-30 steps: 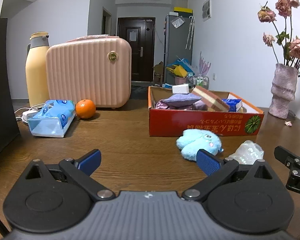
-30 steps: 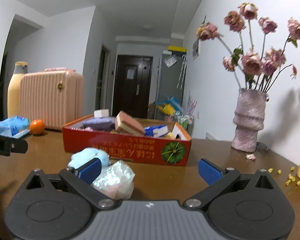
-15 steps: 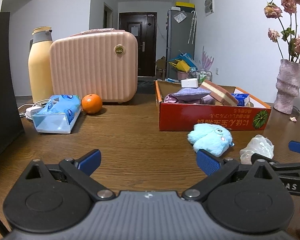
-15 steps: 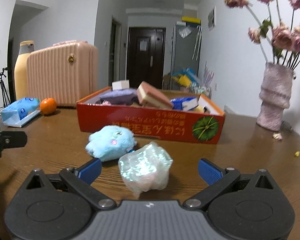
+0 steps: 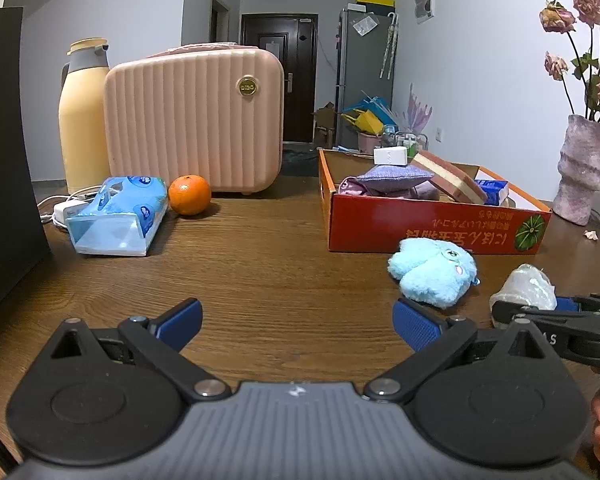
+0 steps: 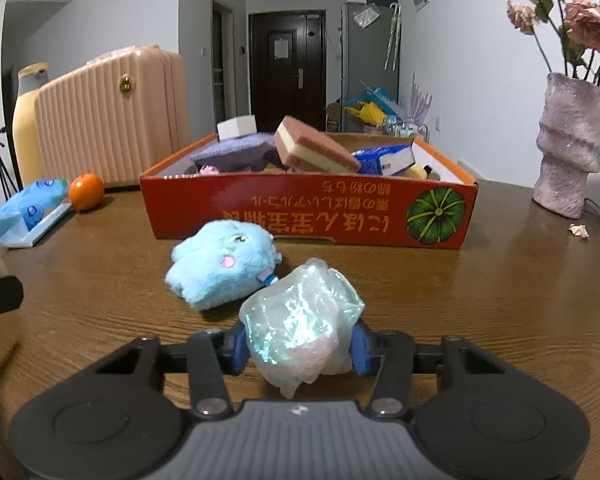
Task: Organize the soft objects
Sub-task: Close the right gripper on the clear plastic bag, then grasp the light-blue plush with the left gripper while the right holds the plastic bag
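Note:
My right gripper (image 6: 300, 346) is shut on a crumpled iridescent plastic bag (image 6: 302, 324) on the wooden table; the bag also shows in the left wrist view (image 5: 528, 286). A light blue plush toy (image 6: 222, 264) lies just left of it and touches it, in front of the red cardboard box (image 6: 308, 212). The box holds a purple cushion (image 6: 236, 154), a pink sponge (image 6: 314, 152) and other items. My left gripper (image 5: 298, 320) is open and empty over bare table, left of the plush (image 5: 434, 274).
A pink ribbed case (image 5: 194, 118), a yellow thermos (image 5: 82, 116), an orange (image 5: 189, 195) and a blue tissue pack (image 5: 116, 216) stand at the back left. A vase of dried roses (image 6: 570, 148) stands at the right. A black panel (image 5: 4, 152) borders the left.
My right gripper moved forward and closed its fingers on the iridescent bag. My left gripper shifted slightly and stayed open.

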Demonstrator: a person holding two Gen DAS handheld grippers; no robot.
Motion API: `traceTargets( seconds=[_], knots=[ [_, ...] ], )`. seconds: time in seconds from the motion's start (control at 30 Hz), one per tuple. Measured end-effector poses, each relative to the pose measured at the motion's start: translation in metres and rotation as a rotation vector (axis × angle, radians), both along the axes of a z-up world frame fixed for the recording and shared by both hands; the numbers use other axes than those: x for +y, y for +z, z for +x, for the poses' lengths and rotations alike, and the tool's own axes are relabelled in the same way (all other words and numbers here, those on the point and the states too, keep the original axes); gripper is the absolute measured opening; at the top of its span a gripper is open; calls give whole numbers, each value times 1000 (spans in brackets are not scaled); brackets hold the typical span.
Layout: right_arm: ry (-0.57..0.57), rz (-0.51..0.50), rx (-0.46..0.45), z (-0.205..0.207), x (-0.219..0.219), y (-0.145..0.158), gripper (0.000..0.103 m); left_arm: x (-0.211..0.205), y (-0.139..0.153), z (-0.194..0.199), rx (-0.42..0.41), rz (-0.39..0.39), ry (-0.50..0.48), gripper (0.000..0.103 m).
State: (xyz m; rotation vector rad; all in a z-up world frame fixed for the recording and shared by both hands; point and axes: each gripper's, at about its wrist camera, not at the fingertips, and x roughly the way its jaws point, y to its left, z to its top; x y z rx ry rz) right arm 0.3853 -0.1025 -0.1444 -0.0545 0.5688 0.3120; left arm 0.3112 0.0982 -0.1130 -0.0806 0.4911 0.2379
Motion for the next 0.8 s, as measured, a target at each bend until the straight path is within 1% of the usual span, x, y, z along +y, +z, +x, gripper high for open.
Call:
traceTargets(
  seconds=[0.43, 0.63, 0.8],
  knots=[
    [5, -5, -77, -10, -4, 9, 44, -2, -3, 3, 9, 7, 4, 103],
    [-7, 3, -101, -10, -11, 13, 44, -8, -6, 10, 20, 19, -3, 103],
    [-28, 11, -113, -6, -26, 14, 44, -16, -10, 20, 35, 6, -15, 103]
  ],
)
